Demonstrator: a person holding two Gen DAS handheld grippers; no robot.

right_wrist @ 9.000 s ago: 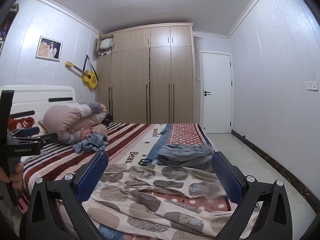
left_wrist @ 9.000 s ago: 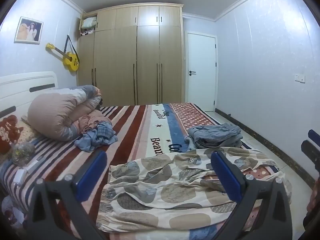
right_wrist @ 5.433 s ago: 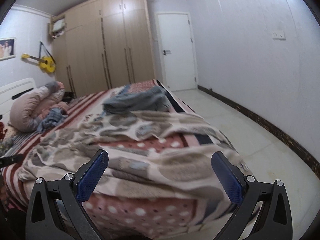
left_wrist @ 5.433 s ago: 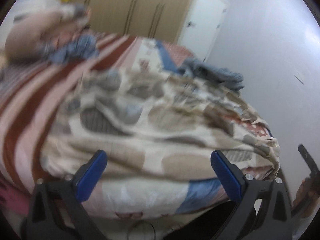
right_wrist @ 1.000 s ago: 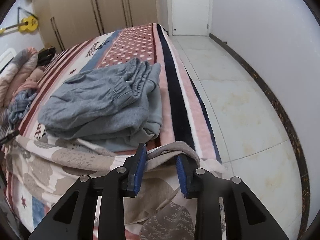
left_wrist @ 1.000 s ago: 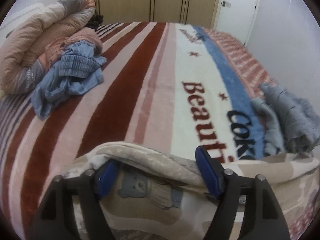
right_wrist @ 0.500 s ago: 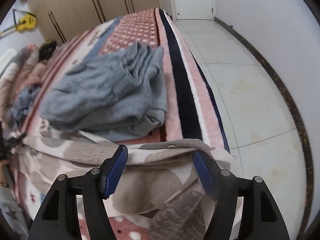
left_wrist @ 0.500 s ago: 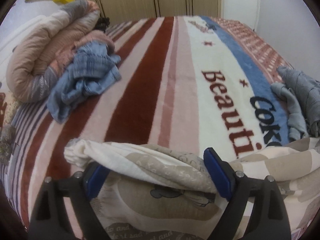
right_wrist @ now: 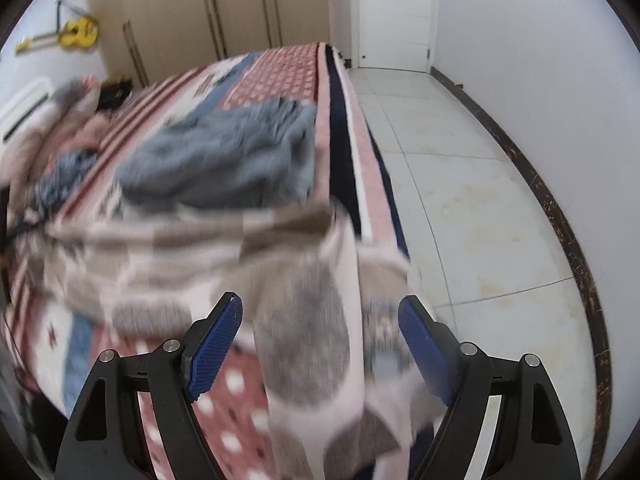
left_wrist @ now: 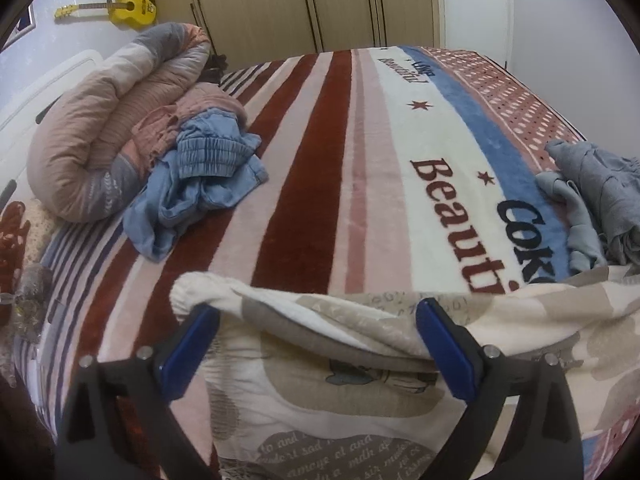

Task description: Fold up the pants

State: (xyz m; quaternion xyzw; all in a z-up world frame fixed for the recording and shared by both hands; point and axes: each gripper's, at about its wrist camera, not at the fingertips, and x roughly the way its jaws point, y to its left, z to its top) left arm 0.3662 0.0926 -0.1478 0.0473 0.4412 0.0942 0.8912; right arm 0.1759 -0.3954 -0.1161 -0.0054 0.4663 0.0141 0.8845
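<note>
1. Below, the left tool (left_wrist: 316, 340) points down at the folded edge of the pants (left_wrist: 360, 360); its jaws stand wide apart and have just been opening, with the cream, bear-printed cloth lying between the blue pads (left_wrist: 444, 352) but not pinched by them.
2. Ahead of the left tool, the pants lie at the near end of the bed (left_wrist: 304, 184), on a striped blanket (left_wrist: 400, 128) lettered "Beauti"; a rolled cuff end sits just beyond the tool's left pad.
3. Farther ahead and to the left of that tool lies a crumpled blue garment (left_wrist: 200, 188), touching a rolled quilt (left_wrist: 112, 120); a yellow guitar (left_wrist: 124, 10) hangs on the wall above.
4. To the right of the left tool, grey clothes (left_wrist: 592, 200) rest on the blanket, their near edge touching the pants.
5. Likewise, the right tool (right_wrist: 320, 344) has its jaws apart, having just been opening; one end of the pants (right_wrist: 308, 344) hangs over the bed's corner between the pads, blurred, and apart from the left pad.
6. Beyond the right tool, the grey clothes (right_wrist: 224, 160) lie just behind the pants; the tiled floor (right_wrist: 480, 184) runs along the tool's right side to a white door (right_wrist: 396, 12).
</note>
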